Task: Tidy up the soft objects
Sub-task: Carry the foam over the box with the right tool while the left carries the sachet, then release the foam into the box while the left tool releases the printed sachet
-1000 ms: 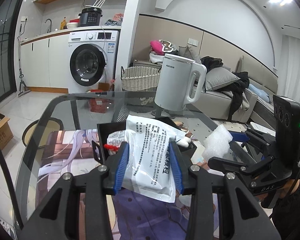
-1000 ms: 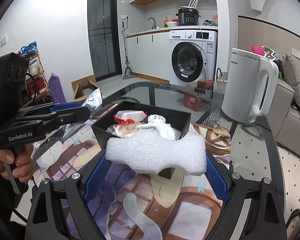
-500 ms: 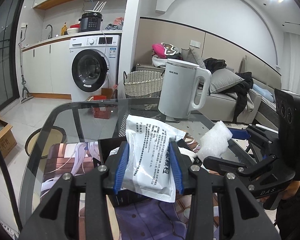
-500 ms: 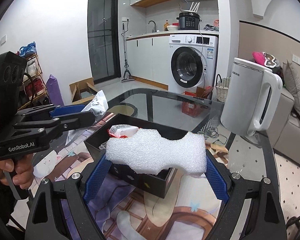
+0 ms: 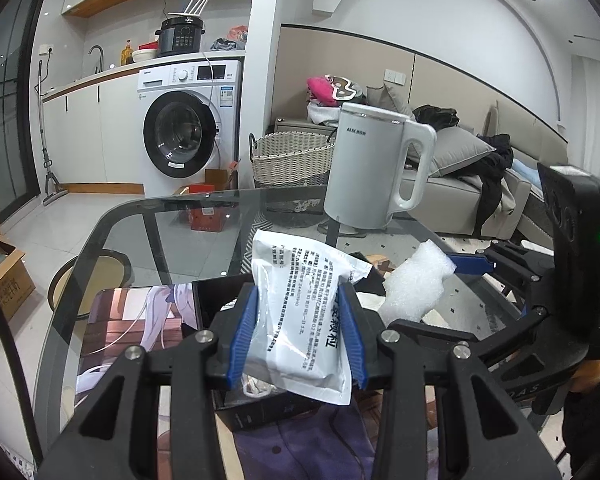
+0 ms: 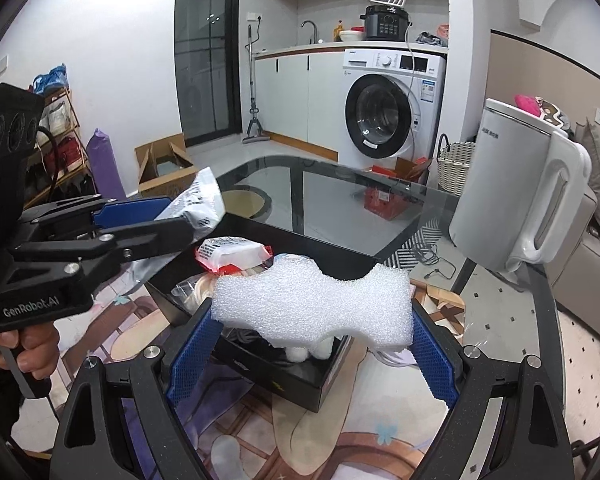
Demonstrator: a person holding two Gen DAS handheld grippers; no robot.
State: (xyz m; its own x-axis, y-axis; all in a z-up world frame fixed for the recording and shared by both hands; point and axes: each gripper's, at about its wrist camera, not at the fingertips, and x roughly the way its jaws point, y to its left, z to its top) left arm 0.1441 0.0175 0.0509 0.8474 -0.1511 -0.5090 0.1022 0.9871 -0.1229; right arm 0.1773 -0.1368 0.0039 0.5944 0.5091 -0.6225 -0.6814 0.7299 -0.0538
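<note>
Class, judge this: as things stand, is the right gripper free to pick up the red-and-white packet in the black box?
Probably not: the right gripper is shut on a foam block, which hangs over the box and the packet.

Each fisheye looks forward and downward along its own tool, close over the glass worktop (image 5: 148,232). Both views share the black box (image 6: 300,384), kettle (image 5: 372,168) and washing machine (image 6: 388,108); each sees the other tool, at 3 and 9 o'clock.
</note>
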